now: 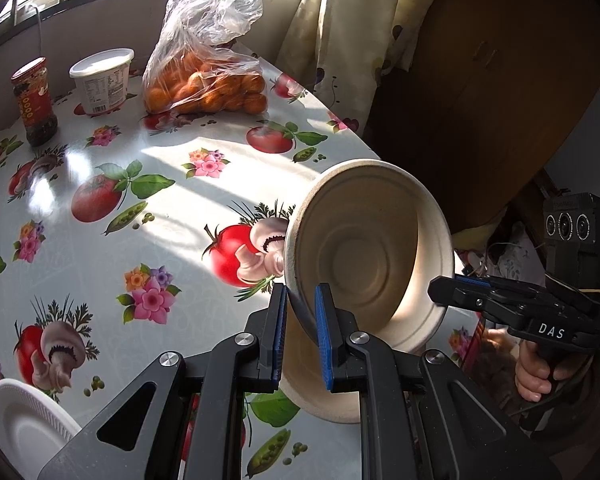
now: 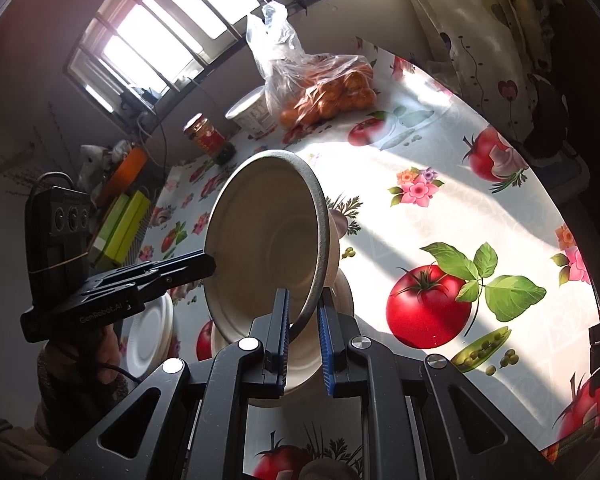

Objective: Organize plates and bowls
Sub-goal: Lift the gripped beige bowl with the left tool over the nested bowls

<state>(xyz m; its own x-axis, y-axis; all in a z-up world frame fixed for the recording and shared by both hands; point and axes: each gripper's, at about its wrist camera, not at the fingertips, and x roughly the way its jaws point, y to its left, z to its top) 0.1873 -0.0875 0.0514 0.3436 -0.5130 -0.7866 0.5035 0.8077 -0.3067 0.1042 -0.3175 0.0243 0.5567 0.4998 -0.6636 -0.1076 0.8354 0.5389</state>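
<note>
Both grippers clamp one beige bowl [image 1: 370, 248], tilted above the counter [image 1: 100, 160]: left gripper [image 1: 302, 334] jaws closed on its near rim, right gripper [image 2: 303, 338] jaws closed on the opposite rim. White plates [image 2: 150, 336] lie left of the bowl.

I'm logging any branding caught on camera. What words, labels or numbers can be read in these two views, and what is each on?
"DAS": white letters on the right gripper body, seen from the left wrist view.
"GenRobot.AI": faint print on the left gripper body, seen from the right wrist view.
White tub: a printed table and text, too small to read.
Red-labelled jar: yellow marks, too blurred to read.
Bowl: no text.
</note>
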